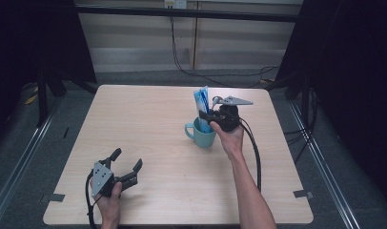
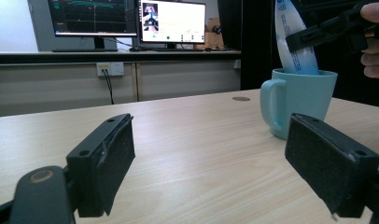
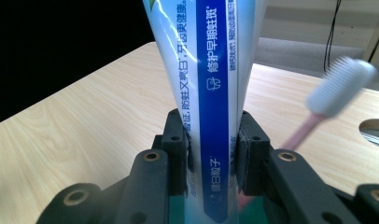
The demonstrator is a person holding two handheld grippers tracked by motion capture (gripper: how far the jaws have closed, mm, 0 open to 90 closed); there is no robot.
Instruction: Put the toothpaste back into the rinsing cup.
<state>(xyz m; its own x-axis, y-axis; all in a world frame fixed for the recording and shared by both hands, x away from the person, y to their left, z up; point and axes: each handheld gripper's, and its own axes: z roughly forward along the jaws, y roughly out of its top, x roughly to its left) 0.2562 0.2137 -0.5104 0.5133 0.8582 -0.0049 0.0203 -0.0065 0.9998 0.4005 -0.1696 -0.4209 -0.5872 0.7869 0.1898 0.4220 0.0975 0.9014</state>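
High view first, going left to right with the teal mug [image 1: 202,134] as my reference. My left gripper [image 1: 125,164] sits well off to the mug's left and nearer me, jaws spread wide with nothing between them, just hovering low over the table [image 1: 148,119]. The left gripper view backs that up: both black pads apart, bare wood between, mug off to the right.

At the mug itself, my right gripper [image 1: 207,117] is right above the rim, jaws clamped on the blue and white toothpaste tube [image 1: 201,101], which stands upright with its lower end down inside the mug. In the right gripper view the tube [image 3: 211,93] is squeezed snugly between the two jaws, and a pink toothbrush [image 3: 337,88] with a white head leans out just to the tube's right, apparently also in the mug.

My read: the tube is basically in place, or only just starting out. Can't tell whether it's resting on the bottom.
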